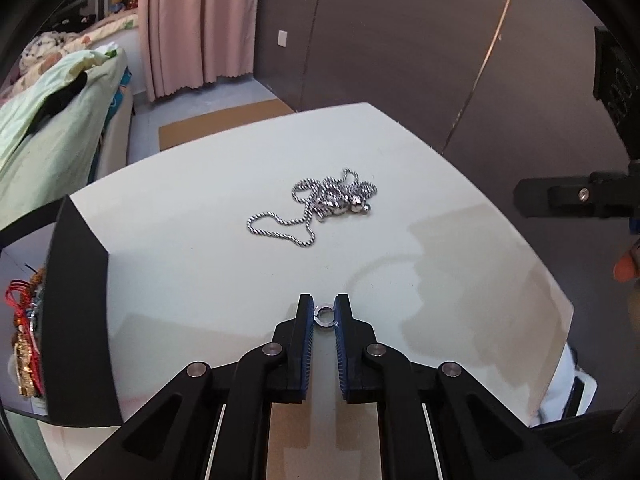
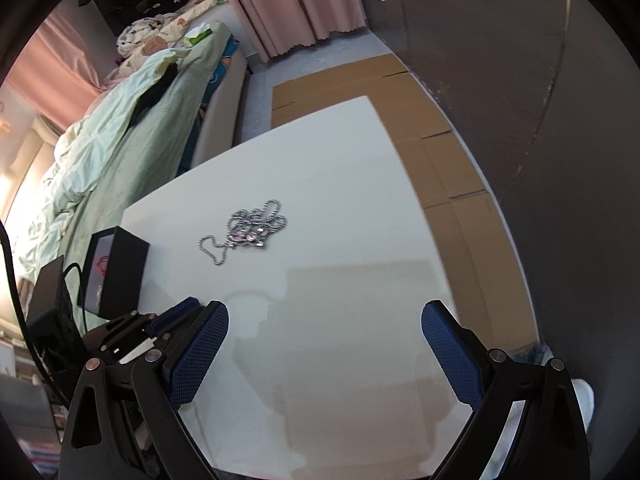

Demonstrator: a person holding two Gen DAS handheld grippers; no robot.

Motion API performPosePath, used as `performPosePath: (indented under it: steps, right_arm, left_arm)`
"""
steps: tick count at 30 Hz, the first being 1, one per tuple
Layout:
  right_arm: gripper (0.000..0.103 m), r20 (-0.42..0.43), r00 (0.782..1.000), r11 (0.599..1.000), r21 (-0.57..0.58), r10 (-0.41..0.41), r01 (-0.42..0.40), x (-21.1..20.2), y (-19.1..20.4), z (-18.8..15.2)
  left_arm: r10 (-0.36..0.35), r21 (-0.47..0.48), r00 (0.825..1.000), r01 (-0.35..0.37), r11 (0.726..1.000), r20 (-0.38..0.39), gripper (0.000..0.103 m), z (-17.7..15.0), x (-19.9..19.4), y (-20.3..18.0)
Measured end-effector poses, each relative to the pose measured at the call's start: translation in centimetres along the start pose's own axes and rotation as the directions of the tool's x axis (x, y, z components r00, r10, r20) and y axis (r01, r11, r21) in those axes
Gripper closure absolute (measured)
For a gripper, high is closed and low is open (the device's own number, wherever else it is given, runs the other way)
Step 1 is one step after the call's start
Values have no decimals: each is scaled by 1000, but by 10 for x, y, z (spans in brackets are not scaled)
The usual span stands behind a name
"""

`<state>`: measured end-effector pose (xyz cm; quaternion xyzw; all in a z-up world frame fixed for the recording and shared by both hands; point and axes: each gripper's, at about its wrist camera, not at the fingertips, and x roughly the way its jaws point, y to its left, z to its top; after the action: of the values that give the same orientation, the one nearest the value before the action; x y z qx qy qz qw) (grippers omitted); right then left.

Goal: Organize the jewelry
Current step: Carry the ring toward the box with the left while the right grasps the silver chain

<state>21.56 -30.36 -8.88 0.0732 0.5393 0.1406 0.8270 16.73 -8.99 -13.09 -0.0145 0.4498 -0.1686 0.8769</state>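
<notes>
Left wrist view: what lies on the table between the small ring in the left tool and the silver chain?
Nothing: in the left wrist view the table is bare between the ring, pinched in the left tool, and the silver chain.

We list on the white desk point(image 1: 192, 264): one small silver ring point(image 1: 324, 315), pinched between the nearly closed jaws of our left gripper point(image 1: 324, 314); one tangled silver chain necklace point(image 1: 320, 206), well apart beyond it; one black jewelry box point(image 1: 76, 320) at the desk's left edge, holding red-corded pieces.
</notes>
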Motion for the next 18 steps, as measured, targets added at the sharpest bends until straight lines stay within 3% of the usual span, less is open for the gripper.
performPosePath:
  steps: [5, 9, 18]
  right_arm:
    - [6, 8, 999, 999, 9, 40, -40, 6, 8, 4]
    - [16, 2, 999, 997, 56, 54, -54, 14, 8, 9]
    - [24, 21, 994, 985, 138, 103, -105, 36, 12, 28]
  left_arm:
    - [-11, -52, 999, 13, 999, 31, 92, 8, -12, 13]
    - [-2, -90, 998, 7, 996, 57, 92, 14, -23, 24]
    - [7, -182, 992, 16, 983, 127, 92, 34, -50, 60]
